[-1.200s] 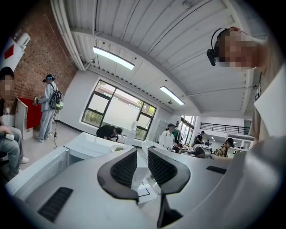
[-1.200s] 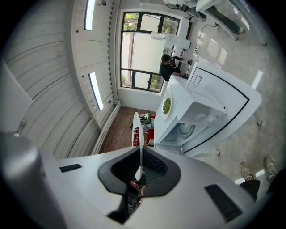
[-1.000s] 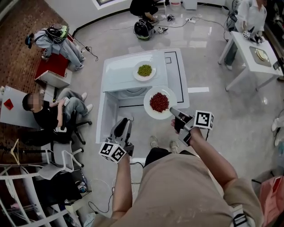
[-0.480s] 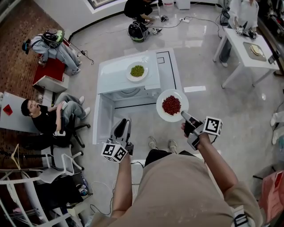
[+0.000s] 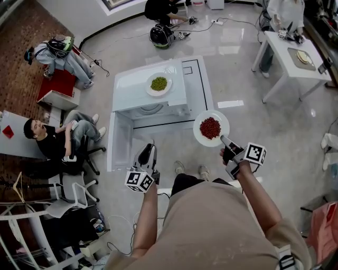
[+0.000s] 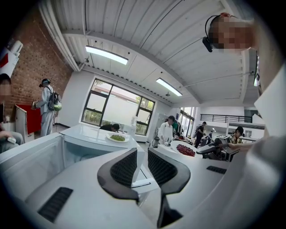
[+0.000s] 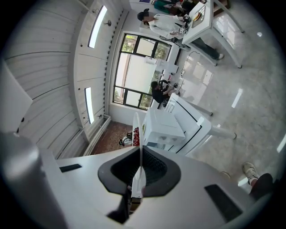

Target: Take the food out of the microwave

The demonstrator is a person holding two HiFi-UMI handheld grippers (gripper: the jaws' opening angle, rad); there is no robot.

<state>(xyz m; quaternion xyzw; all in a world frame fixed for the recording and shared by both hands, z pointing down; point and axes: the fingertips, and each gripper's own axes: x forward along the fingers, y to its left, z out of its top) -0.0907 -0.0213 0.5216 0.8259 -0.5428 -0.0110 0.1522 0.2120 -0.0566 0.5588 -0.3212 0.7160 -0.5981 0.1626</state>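
Note:
The white microwave (image 5: pixel 153 100) stands with its door (image 5: pixel 117 141) swung open to the left, its cavity facing me. On its top sits a white plate of green food (image 5: pixel 158 84). To the right of the microwave, my right gripper (image 5: pixel 228 143) is shut on the rim of a white plate of red food (image 5: pixel 211 128), holding it in the air over the floor. In the right gripper view that plate (image 7: pixel 140 134) stands edge-on between the jaws. My left gripper (image 5: pixel 147 157) hangs in front of the open cavity, its jaws a little apart and empty (image 6: pixel 142 154).
A person (image 5: pixel 53 140) sits on a chair at the left, and another with a backpack (image 5: pixel 63 52) stands at the far left. Someone crouches at the top (image 5: pixel 163 10). A white table (image 5: pixel 296 58) stands at the right, an office chair (image 5: pixel 74 184) at the lower left.
My right gripper has carried the plate of red food to the right, away from the microwave's front. The left gripper has sunk slightly and stays in front of the cavity.

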